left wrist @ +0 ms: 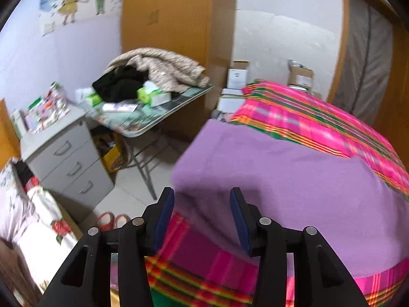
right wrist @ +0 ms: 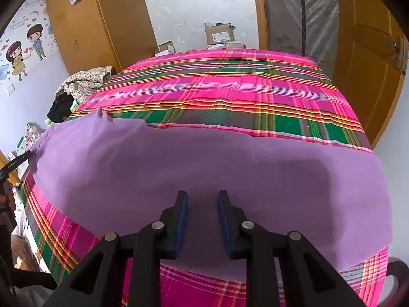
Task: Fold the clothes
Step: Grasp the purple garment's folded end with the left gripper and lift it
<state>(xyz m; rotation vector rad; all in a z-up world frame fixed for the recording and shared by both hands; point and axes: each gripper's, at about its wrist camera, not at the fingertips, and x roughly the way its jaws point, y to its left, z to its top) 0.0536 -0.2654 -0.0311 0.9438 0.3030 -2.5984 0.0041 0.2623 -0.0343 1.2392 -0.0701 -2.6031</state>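
Both tongs, left (left wrist: 202, 199) and right (right wrist: 202, 202), we are holding spread and empty above the flat purple cloth garment (right wrist: 204, 174) on the pink-and-green plaid bedspread (right wrist: 230, 87).

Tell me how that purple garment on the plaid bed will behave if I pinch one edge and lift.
The purple garment will likely drape and sag: it lies flat, following the plaid sheet. It looks thin, so probably light, though the far side may drag. Both the right hand-held gripper and left hand-held gripper are open above it, so a shallow pinch could slip off.
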